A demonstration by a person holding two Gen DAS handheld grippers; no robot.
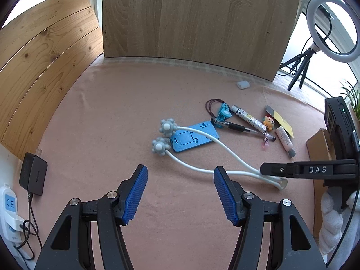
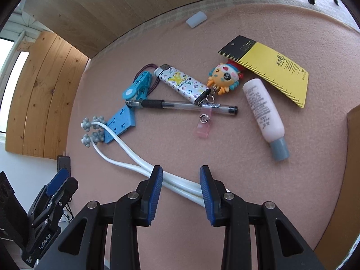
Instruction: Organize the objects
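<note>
A white two-armed massager (image 2: 126,157) with grey knobbed balls (image 1: 167,127) lies on the pink cloth (image 1: 112,123). My right gripper (image 2: 181,181) is open, its blue pads straddling the massager's white arms near the handle; it also shows in the left wrist view (image 1: 270,172). My left gripper (image 1: 181,180) is open and empty, above the cloth, short of the massager. Further back lie a blue phone stand (image 1: 193,136), a blue clip (image 2: 137,87), a patterned lighter (image 2: 182,83), a black pen (image 2: 180,106), a cartoon keychain (image 2: 222,76), a pink tube (image 2: 264,110) and a yellow ruler card (image 2: 274,67).
A wooden board (image 1: 191,15) stands at the back and wood planks (image 1: 40,56) at the left. A black charger (image 1: 33,173) and power strip (image 1: 9,209) sit at the left edge. A cardboard box (image 1: 319,144) is at the right, a ring light (image 1: 333,29) behind it. A small white cap (image 2: 196,19) lies near the board.
</note>
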